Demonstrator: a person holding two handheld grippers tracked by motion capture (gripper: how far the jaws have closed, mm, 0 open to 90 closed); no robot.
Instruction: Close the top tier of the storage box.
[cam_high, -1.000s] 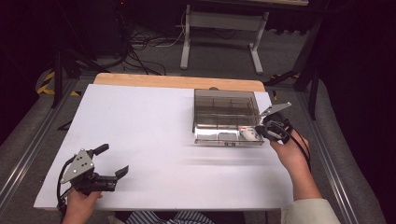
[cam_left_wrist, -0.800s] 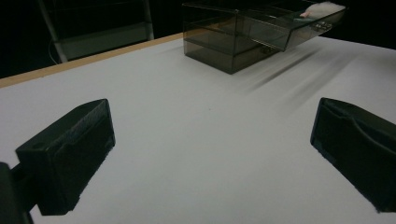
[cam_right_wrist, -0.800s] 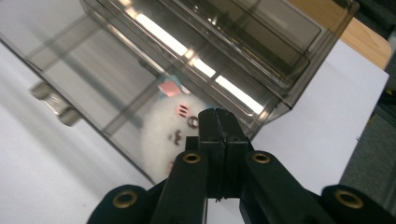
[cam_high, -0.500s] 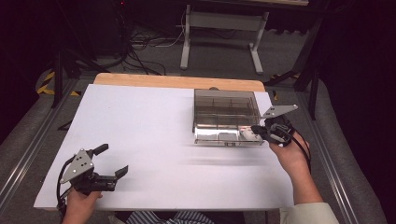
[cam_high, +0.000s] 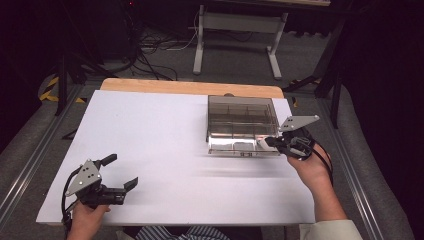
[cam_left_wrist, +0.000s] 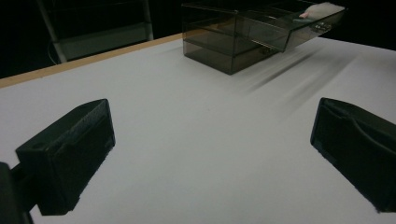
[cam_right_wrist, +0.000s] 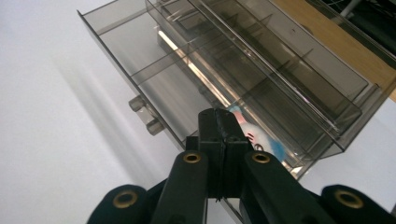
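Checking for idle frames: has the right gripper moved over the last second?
Yes. The right gripper has shifted slightly toward the person and leftward, over the front edge of the smoky drawer box, which stayed put.

From the right gripper view, the right gripper (cam_right_wrist: 223, 125) has its jaws pressed together and standing in front of the small white, pink and blue thing (cam_right_wrist: 259, 138) in the smoky plastic drawer box (cam_right_wrist: 243, 70), so most of that thing is hidden and I cannot tell what it is or whether the jaws hold it. In the left gripper view the box's far corner runs off the top edge, and the thing (cam_left_wrist: 317, 10) there is a pale blur.
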